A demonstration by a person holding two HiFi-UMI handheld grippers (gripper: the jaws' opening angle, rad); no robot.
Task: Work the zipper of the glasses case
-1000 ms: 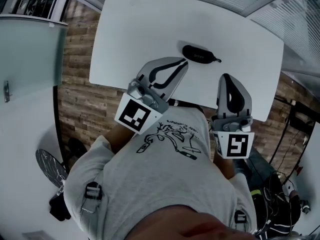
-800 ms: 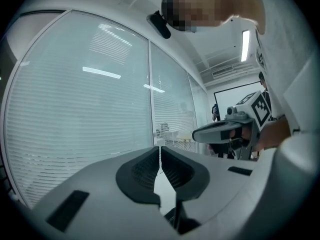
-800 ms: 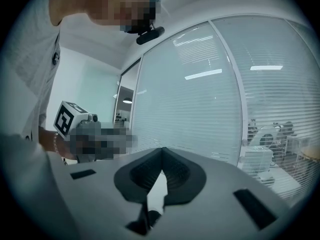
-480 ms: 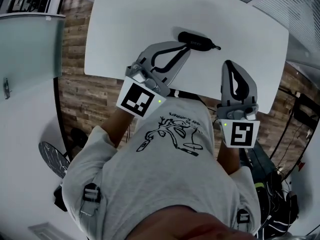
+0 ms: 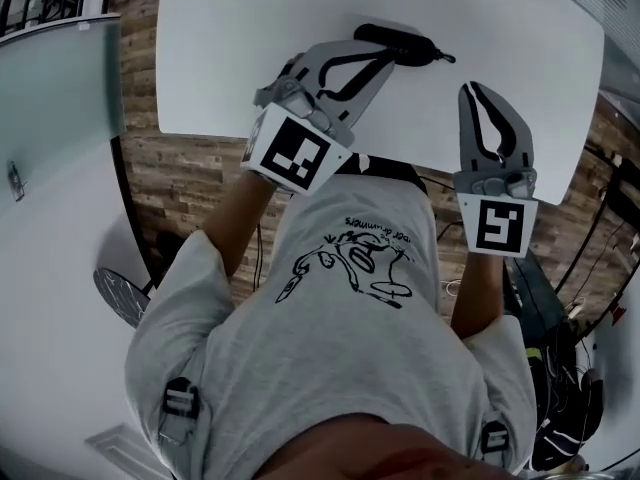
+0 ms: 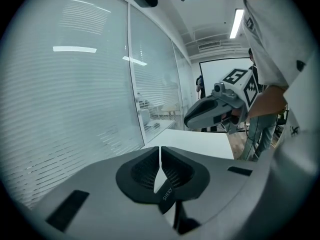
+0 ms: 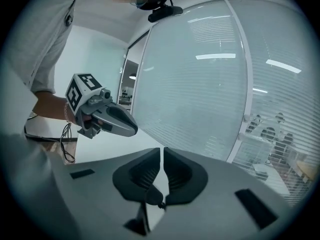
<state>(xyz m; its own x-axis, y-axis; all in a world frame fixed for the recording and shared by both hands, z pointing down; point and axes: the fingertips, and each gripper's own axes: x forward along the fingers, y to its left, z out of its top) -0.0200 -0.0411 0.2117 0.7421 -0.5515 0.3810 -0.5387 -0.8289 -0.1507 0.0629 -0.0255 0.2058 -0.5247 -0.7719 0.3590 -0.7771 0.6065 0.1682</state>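
Observation:
The black glasses case (image 5: 405,40) lies on the white table (image 5: 250,58), its zipper pull (image 5: 445,59) sticking out at the right end. My left gripper (image 5: 384,58) is shut and empty, with its tips over the case's left end; contact cannot be told. In the left gripper view its tips (image 6: 160,151) meet with nothing between them. My right gripper (image 5: 480,90) hovers just right of the pull, apart from it. Its jaws (image 7: 163,153) are opening, a thin gap shows, and nothing is between them.
The person's torso fills the lower head view, close to the table's near edge (image 5: 300,146). Glass partitions with blinds (image 7: 225,84) stand beyond the table. Brick-patterned floor (image 5: 200,178) lies below, and cables and bags (image 5: 560,368) sit at the right.
Both grippers have moved forward over the table toward the case. The left tips now overlap the case's left end, and the right gripper has come nearer the zipper pull.

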